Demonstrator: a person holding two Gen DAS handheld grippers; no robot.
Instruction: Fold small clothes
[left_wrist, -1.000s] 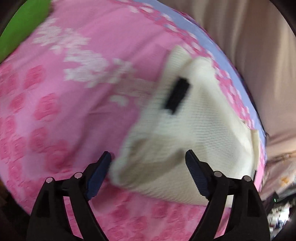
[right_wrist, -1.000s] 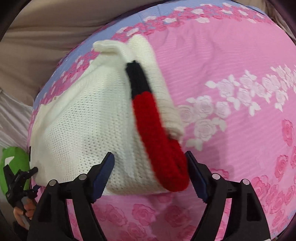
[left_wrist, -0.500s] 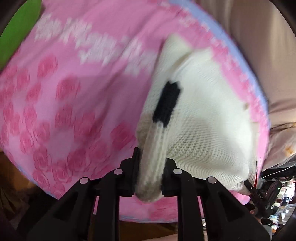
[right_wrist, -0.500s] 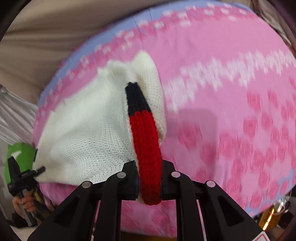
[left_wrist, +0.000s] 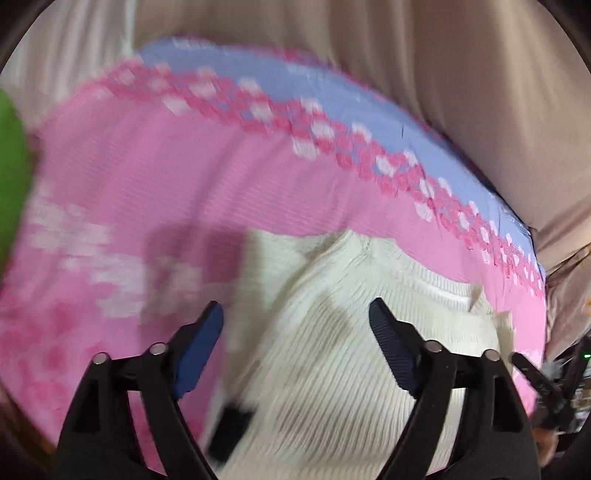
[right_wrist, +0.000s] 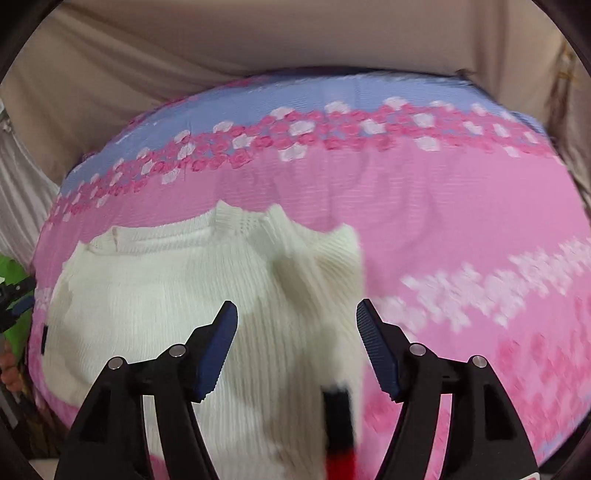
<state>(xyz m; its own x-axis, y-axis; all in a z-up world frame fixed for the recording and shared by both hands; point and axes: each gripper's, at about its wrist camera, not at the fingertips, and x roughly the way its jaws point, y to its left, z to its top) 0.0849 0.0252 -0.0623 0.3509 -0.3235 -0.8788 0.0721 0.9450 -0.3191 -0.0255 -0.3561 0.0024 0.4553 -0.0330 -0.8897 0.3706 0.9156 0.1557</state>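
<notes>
A small cream knit sweater (right_wrist: 177, 295) lies on the pink flowered bedspread (right_wrist: 424, 206). In the left wrist view the sweater (left_wrist: 351, 354) fills the lower middle, with a black cuff patch (left_wrist: 231, 428) low by the left finger. In the right wrist view a black and red cuff (right_wrist: 338, 432) hangs at the bottom. My left gripper (left_wrist: 295, 325) is open above the sweater's left side. My right gripper (right_wrist: 297, 321) is open above its right side. Neither holds anything.
The bedspread (left_wrist: 166, 177) has a blue band (right_wrist: 332, 92) along its far edge. Beige curtain cloth (left_wrist: 461, 74) hangs behind the bed. A green object (left_wrist: 11, 177) sits at the far left. The other gripper shows at the left edge of the right wrist view (right_wrist: 14, 299).
Both grippers were shut on the sweater's cuffs half a second ago. They have opened and let go. The sleeves now lie folded forward over the sweater's body.
</notes>
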